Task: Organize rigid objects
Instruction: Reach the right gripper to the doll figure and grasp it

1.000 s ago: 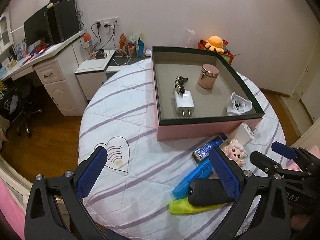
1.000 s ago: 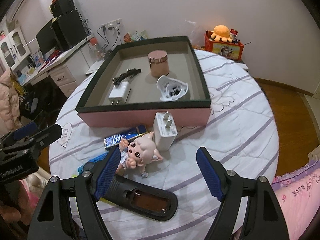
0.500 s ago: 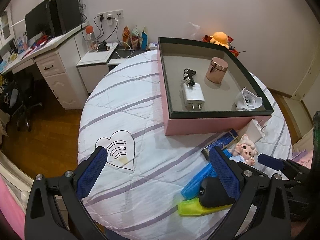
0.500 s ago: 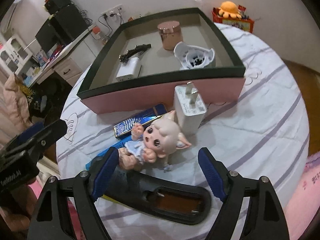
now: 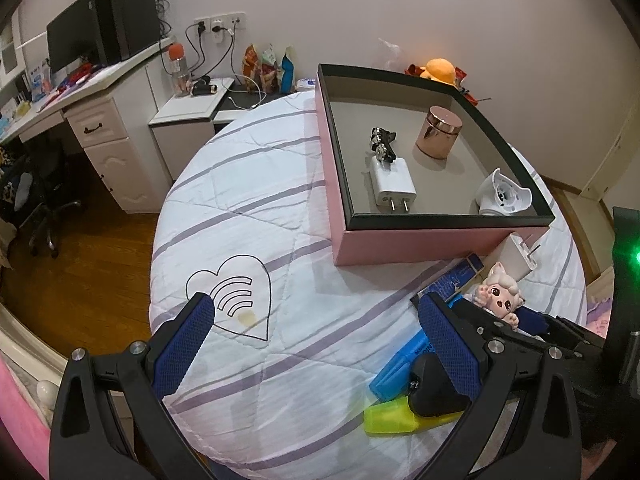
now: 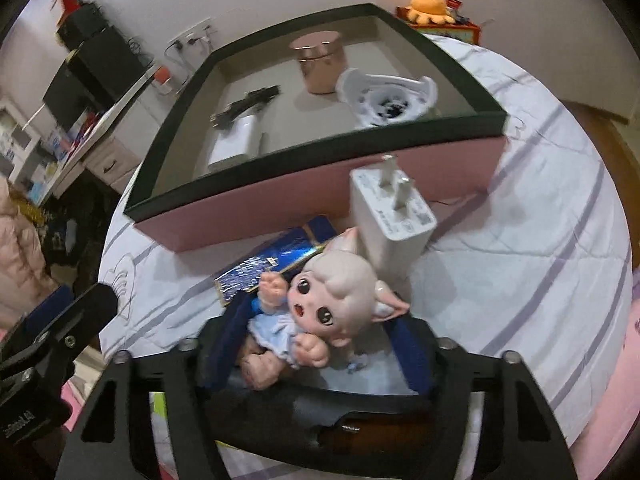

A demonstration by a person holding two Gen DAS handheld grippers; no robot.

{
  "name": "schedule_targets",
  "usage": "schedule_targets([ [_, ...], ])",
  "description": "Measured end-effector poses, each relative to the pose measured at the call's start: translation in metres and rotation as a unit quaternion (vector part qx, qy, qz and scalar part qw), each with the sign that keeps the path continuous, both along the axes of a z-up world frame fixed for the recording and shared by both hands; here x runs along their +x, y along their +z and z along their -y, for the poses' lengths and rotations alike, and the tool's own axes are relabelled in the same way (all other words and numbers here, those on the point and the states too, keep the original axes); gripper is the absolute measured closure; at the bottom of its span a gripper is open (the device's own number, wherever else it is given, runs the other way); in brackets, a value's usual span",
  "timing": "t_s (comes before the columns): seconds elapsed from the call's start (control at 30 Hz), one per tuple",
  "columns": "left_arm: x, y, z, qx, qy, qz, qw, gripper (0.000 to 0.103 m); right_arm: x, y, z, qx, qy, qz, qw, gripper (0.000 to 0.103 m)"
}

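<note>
One round table (striped quilt), pink box at 1 o'clock. Left gripper hovers, jaws spread wide, empty. Right gripper straddles doll at 6 o'clock of white charger; clamped or not, can't tell.

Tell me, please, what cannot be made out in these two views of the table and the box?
- Right wrist view: the white charger in the box is partly hidden by the box's near wall.
- Right wrist view: whether the right gripper touches the doll; motion blur.
- Left wrist view: the doll below its head, behind the right gripper.
- Left wrist view: the black remote, largely behind a finger of the left gripper.
</note>
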State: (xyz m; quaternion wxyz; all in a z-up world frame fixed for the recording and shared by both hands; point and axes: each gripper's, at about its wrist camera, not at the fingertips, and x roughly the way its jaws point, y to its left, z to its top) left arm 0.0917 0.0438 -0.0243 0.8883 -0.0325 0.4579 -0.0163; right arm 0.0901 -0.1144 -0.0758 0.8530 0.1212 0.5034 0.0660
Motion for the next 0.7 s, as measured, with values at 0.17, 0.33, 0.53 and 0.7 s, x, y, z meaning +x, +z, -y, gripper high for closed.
schedule_targets([
  [0.17, 0.000, 0.000, 0.001, 0.001, -0.001, -0.001, 1.0000, 0.000, -0.001, 0.001, 0.000, -0.001, 0.008, 0.005, 1.000, 0.040],
  [0.33, -0.001, -0.001, 0.002, 0.002, 0.000, 0.000, 1.0000, 0.000, -0.006, 0.003, 0.005, 0.015, 0.015, 0.010, 1.000, 0.040],
  [0.53, -0.003, 0.002, 0.006, 0.005, -0.004, 0.004, 1.0000, 0.000, -0.014, 0.010, 0.010, 0.015, 0.018, 0.022, 0.999, 0.040],
  [0.7, -0.003, 0.008, 0.009, 0.007, -0.010, 0.010, 0.9999, 0.000, -0.020, 0.024, 0.018, 0.011, 0.012, 0.040, 0.999, 0.040],
])
